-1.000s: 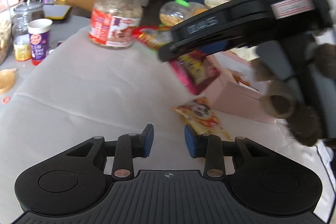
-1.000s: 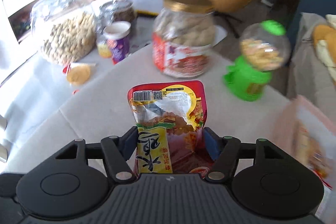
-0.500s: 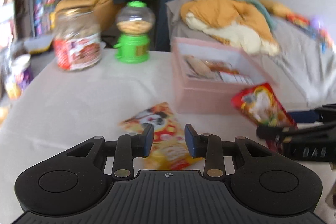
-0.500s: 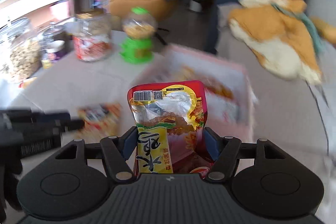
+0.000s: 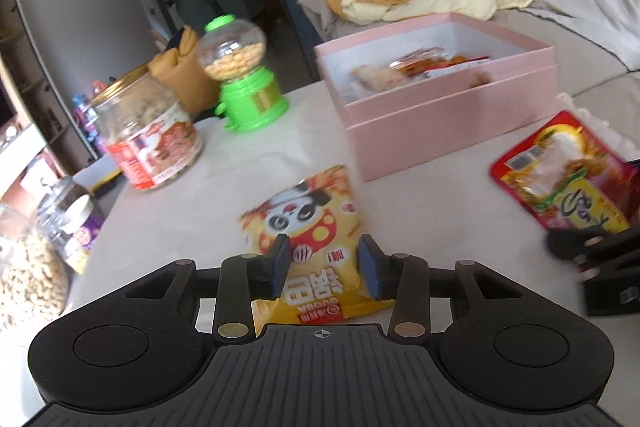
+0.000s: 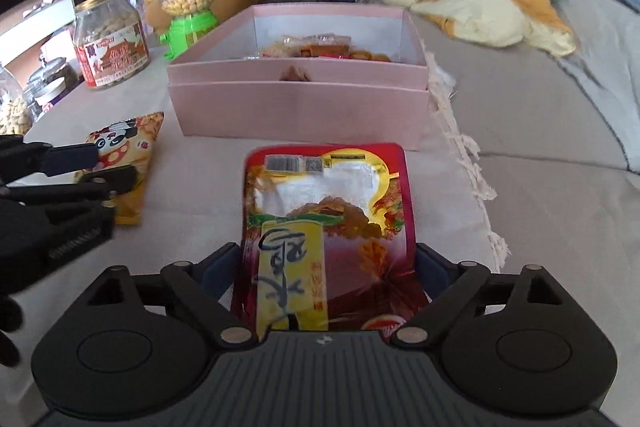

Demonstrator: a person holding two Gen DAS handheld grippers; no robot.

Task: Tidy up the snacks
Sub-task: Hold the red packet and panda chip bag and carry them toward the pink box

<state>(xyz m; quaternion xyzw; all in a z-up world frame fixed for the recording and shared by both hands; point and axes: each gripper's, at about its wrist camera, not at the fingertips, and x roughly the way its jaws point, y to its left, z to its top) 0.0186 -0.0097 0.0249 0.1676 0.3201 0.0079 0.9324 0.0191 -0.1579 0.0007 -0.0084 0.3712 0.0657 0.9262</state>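
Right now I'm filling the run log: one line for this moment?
left gripper: opening, astride panda snack bag | right gripper: opening, red packet between | pink box: ahead

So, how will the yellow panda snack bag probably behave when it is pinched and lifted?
The yellow panda bag looks puffy and thin-walled, so it is probably light. Its soft film may crumple or sag rather than stay flat. The glossy surface could slip between the left hand-held gripper pads, which have just been opening around it.

The panda packet [image 5: 310,227] carries large Chinese characters, seen upside down, unclear. The red pouch [image 6: 326,227] bears a brush-style character on its yellow panel, with barcode at 12 o'clock.
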